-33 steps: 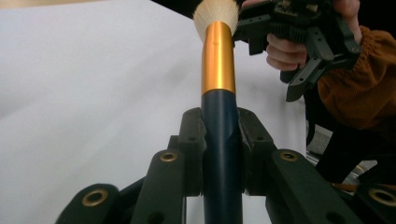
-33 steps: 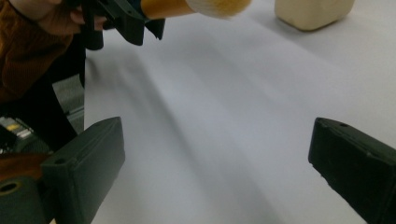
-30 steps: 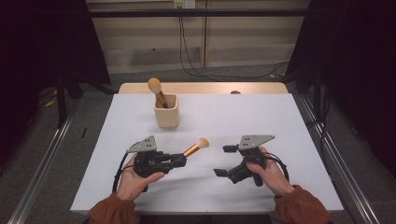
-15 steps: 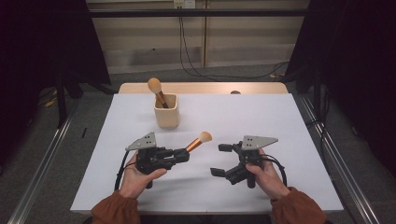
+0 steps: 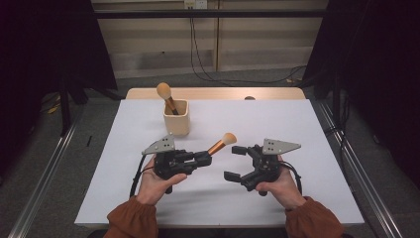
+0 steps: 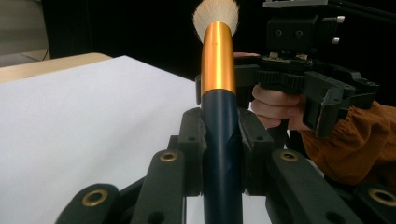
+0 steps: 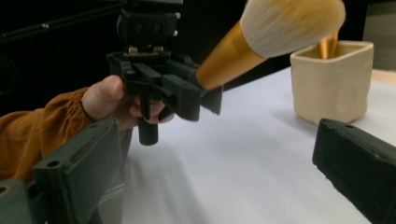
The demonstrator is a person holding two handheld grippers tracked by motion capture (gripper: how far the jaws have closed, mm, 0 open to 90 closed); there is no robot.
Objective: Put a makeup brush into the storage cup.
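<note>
Gripping a makeup brush by its dark handle, the left gripper has its jaws clamped tight on it, gold ferrule and pale bristles pointing up and toward the right hand, lifted clear of the table. In the left gripper view the handle sits dead center between the two black jaws. The right gripper hangs just beside it, jaws spread wide with nothing in them.

The surface is a plain white sheet laid over a light wooden table, whose edge peeks out at the far side. A cream square cup stands near the far middle, with a second brush leaning in it, bristles up. The room is pretty dim: dark curtains on both sides, grey floor, metal rails along the table, and cables trailing down the beige back wall.
</note>
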